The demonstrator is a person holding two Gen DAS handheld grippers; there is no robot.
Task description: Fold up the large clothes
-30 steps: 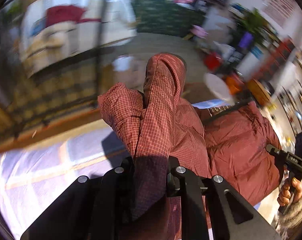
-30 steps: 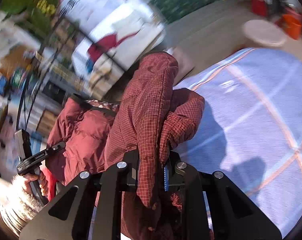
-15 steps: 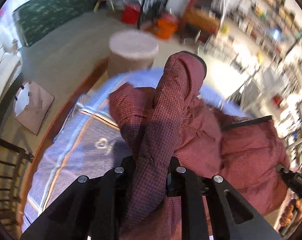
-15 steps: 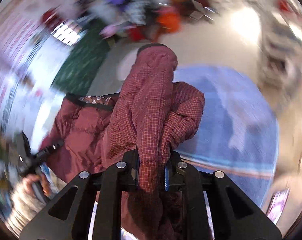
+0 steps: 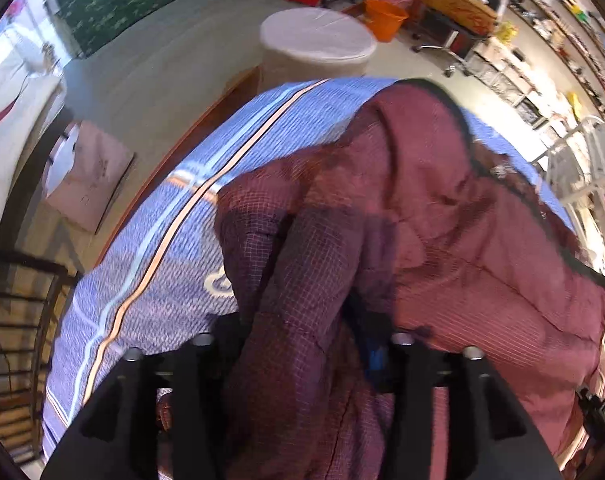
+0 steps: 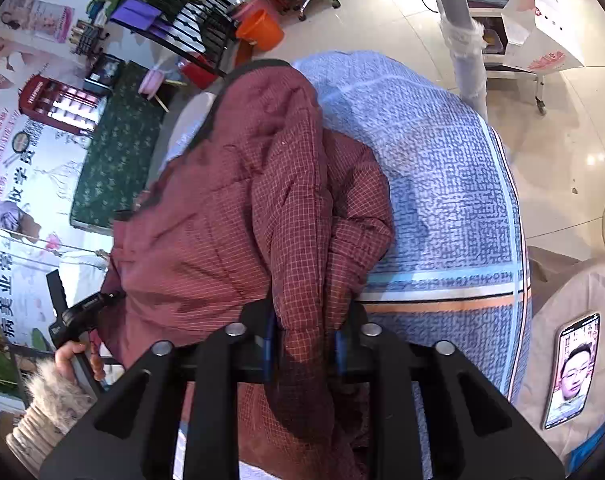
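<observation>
A blue patterned cover (image 6: 442,184) with pale and orange stripes is spread over what looks like a bed, and it takes up most of both views. On it lies the big maroon padded jacket (image 5: 482,240), finely checked, with a dark-trimmed edge along its far side; most of its bulk is piled on the cover, and one thick fold runs back toward each wrist camera.

The left hand-held gripper (image 5: 298,344) points steeply down at the jacket. Its jaws have just been opening and now stand spread, with a fold of the jacket lying between them; the cloth looks loose rather than pinched. The right hand-held gripper (image 6: 302,340) has a bunched fold of the jacket between its blue-edged fingers (image 6: 268,340). Its jaws have just been opening a little, yet the pads sit against the cloth on both sides.

Past the bed stands a round white stool (image 5: 316,46), and near it an orange bucket (image 6: 260,28). At the right edge of the right view a phone (image 6: 572,368) lies with its screen lit.
</observation>
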